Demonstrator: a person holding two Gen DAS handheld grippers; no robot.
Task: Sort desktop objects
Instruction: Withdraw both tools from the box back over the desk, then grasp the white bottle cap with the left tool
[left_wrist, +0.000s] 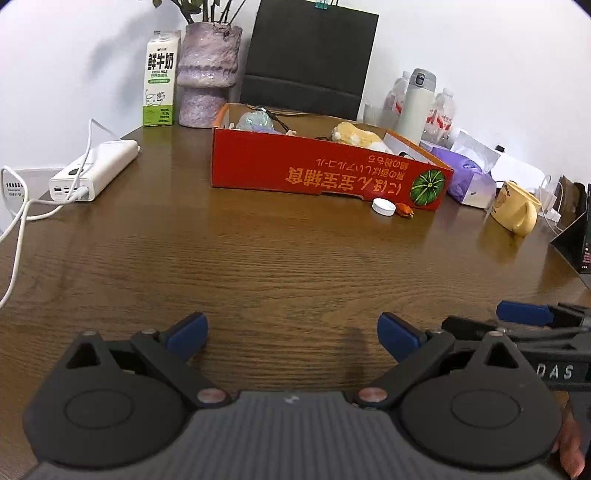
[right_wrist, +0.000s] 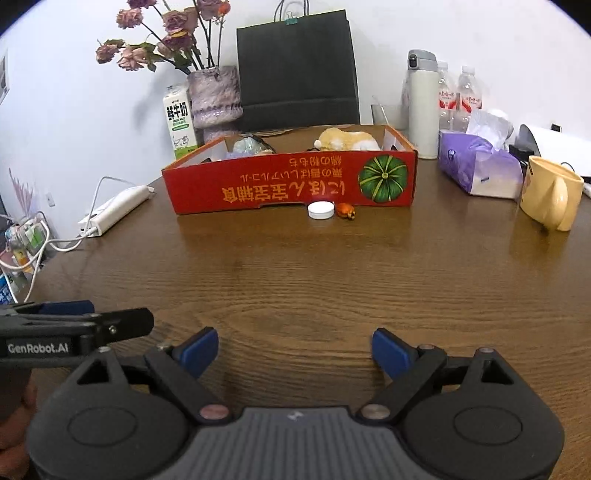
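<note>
Two strays: white cap (right_wrist: 321, 210) and small orange piece (right_wrist: 346, 211), side by side against red box (right_wrist: 288, 184) front.
Nearer: right gripper (right_wrist: 293, 350) (dead ahead, well apart).
Jaws: right and left gripper (left_wrist: 291, 334) both wide apart, holding nothing.

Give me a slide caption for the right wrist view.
Open right gripper faces red box, white cap in front.

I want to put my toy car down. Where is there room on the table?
The wide bare wood between the grippers and the red box is free. It is crowded at the right by the tissue pack and yellow mug, and the white cap sits against the box.
</note>
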